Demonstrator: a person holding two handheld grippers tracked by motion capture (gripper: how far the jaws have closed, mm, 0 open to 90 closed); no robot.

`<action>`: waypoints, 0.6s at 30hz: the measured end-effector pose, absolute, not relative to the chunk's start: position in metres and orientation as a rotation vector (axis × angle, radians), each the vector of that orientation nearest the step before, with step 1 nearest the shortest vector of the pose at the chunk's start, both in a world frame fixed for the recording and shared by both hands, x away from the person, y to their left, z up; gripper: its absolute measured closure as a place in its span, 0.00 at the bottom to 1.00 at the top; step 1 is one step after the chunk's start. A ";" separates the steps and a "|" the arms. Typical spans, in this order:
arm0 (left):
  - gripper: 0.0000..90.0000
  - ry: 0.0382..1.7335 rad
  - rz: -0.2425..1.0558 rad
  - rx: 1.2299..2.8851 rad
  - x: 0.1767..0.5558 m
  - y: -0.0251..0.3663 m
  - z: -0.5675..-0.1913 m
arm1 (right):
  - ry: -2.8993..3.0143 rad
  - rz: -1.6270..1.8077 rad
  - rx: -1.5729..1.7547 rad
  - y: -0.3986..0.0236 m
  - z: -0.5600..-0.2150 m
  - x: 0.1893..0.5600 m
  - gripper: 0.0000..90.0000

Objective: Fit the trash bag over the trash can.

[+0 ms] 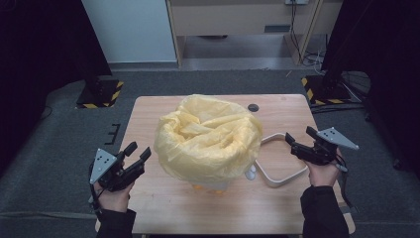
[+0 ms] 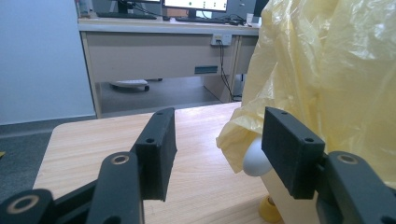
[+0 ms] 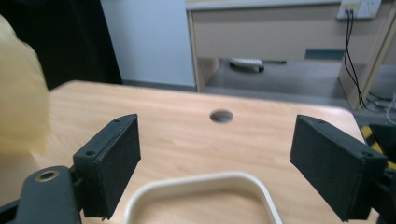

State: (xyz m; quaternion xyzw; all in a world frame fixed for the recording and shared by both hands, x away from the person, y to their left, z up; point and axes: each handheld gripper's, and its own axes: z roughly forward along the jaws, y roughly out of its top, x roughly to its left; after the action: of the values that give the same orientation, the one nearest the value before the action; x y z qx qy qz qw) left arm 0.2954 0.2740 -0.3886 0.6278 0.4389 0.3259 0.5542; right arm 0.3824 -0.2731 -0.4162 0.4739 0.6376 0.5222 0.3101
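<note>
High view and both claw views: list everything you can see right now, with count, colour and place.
bin bag: one, yellow, draped over a pale bin at table centre
bin: one, pale, under the bag, mostly covered
frame: one, white, rounded loop lying flat to the right of the bag
table: one, light wood
table hole: one, dark, far edge
desk: one, beige, behind the table
stands: two, black with yellow-black stripes, on the floor at the far corners
left claw: black, open, beside the bag
right claw: black, open, above the frame
</note>
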 end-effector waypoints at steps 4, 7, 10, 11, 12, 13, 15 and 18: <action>0.49 1.039 0.769 1.493 0.296 0.273 -0.391 | 1.705 1.344 1.286 -0.280 -0.433 0.382 0.18; 0.49 1.040 0.769 1.505 0.297 0.271 -0.393 | 1.716 1.313 1.313 -0.287 -0.445 0.381 0.18; 0.48 1.041 0.772 1.516 0.298 0.270 -0.394 | 1.725 1.288 1.338 -0.291 -0.454 0.381 0.19; 0.48 1.042 0.772 1.518 0.298 0.270 -0.395 | 1.733 1.273 1.344 -0.292 -0.456 0.381 0.20; 0.48 1.042 0.774 1.521 0.298 0.270 -0.396 | 1.740 1.263 1.347 -0.294 -0.459 0.381 0.21; 0.47 1.043 0.780 1.522 0.298 0.270 -0.396 | 1.746 1.256 1.357 -0.296 -0.462 0.381 0.21; 0.46 1.044 0.771 1.525 0.298 0.269 -0.398 | 1.756 1.234 1.371 -0.301 -0.468 0.381 0.21; 0.46 1.051 0.768 1.536 0.301 0.269 -0.403 | 1.761 1.213 1.403 -0.307 -0.476 0.379 0.22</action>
State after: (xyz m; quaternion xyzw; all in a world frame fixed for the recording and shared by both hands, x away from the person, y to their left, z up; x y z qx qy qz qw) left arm 0.3007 0.2686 -0.4027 0.6448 0.4413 0.3221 0.5345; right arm 0.3789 -0.3075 -0.4760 0.5253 0.6594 0.4543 0.2879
